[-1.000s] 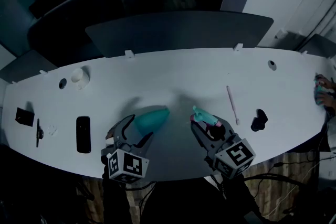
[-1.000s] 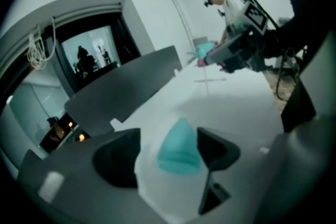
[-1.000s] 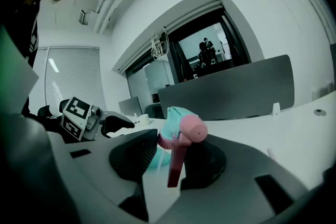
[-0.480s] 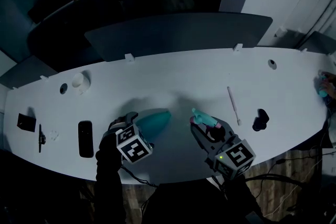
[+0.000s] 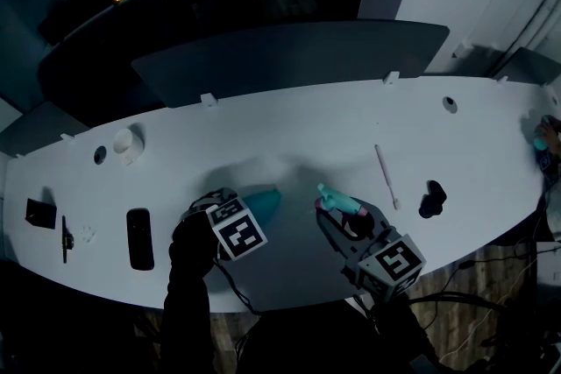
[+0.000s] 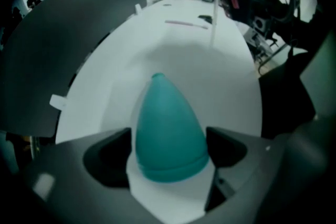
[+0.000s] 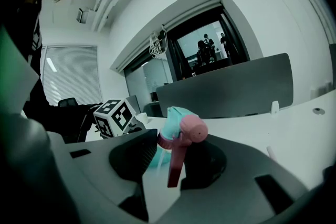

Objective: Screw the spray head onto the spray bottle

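Note:
A teal cone-shaped spray bottle (image 5: 264, 201) lies on its side on the white table (image 5: 289, 131). My left gripper (image 5: 226, 211) points straight down over the bottle's wide end, its marker cube on top. In the left gripper view the bottle (image 6: 169, 128) lies between the two pads, which stand just off its sides. Those jaws have just been closing a little. My right gripper (image 5: 347, 220) is shut on the teal spray head (image 5: 337, 201) with its pink trigger (image 7: 176, 162) and holds it above the table. The head's white dip tube (image 6: 214, 23) hangs down.
A thin pink-white stick (image 5: 386, 175) and a small black object (image 5: 429, 200) lie right of the spray head. At the left are a black slab (image 5: 138, 236), a white cup (image 5: 128, 141) and a small black square (image 5: 39, 213). A dark partition (image 5: 289, 57) borders the far edge.
My left gripper has swung from lying level behind the bottle to pointing down over its wide end. The right gripper and spray head have not moved.

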Demonstrator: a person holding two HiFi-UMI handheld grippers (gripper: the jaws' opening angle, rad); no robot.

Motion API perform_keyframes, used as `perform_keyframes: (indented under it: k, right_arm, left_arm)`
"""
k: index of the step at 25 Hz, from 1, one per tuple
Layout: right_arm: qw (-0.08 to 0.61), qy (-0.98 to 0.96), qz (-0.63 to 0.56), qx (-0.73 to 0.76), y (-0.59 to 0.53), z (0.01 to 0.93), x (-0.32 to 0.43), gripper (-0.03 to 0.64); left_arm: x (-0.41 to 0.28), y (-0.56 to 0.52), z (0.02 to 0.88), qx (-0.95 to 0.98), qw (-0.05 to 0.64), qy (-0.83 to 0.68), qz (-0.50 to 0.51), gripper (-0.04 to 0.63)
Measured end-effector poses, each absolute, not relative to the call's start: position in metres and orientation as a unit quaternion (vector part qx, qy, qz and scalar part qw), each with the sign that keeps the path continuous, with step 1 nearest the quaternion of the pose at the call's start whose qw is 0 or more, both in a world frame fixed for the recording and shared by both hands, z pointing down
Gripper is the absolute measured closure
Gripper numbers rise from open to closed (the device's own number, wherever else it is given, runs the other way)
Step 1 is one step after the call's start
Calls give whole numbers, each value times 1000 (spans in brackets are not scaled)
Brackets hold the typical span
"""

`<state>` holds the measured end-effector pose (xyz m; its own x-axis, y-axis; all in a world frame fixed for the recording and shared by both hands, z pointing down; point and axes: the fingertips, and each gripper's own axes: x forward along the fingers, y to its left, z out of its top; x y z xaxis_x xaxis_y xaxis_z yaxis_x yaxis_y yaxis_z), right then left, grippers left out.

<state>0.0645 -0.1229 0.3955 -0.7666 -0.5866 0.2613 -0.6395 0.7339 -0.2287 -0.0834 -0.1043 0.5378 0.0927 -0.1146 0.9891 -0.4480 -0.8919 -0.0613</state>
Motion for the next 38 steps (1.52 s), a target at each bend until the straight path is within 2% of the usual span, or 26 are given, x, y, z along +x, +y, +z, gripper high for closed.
perform_keyframes:
  k: [1,2,6,9,12,18,21,27,29,38]
  right_arm:
    - [87,-928,150,330,-124,398,66,476]
    - [88,-929,146,329,-124,401,67,476]
    - [90,-928,151,327,-124,401,66,477]
    - [90,-929,147,326,-123,398,64,476]
    - [83,-927,149,333,-125,394,66,476]
    - [76,-922,154,348,-129,386,72,476]
    - [83,-921,152,349,-128,387,71,476]
    - [99,-923,137,345,-122,387,67,476]
    - [101,-924,134,343,-121,388,66,477]
    - [107,-927,123,337,-119,384,61,477]
  left_arm:
    - [-87,-104,541,721,127,-188,655,169]
    - [-89,-104,543,717,124,-182,662,178]
    - [-94,-105,545,710,112,-168,675,179]
    - [-84,-113,540,748,113,-201,622,183]
    - [-64,-130,506,828,106,-276,476,183]
    - [-53,-150,424,886,31,-445,128,183]
    - [-48,-138,427,878,46,-475,40,184]
    - [-32,-118,481,860,1,-489,141,186]
    - [-35,-116,484,857,-1,-495,144,186]
    - [-52,-118,505,840,72,-507,180,186]
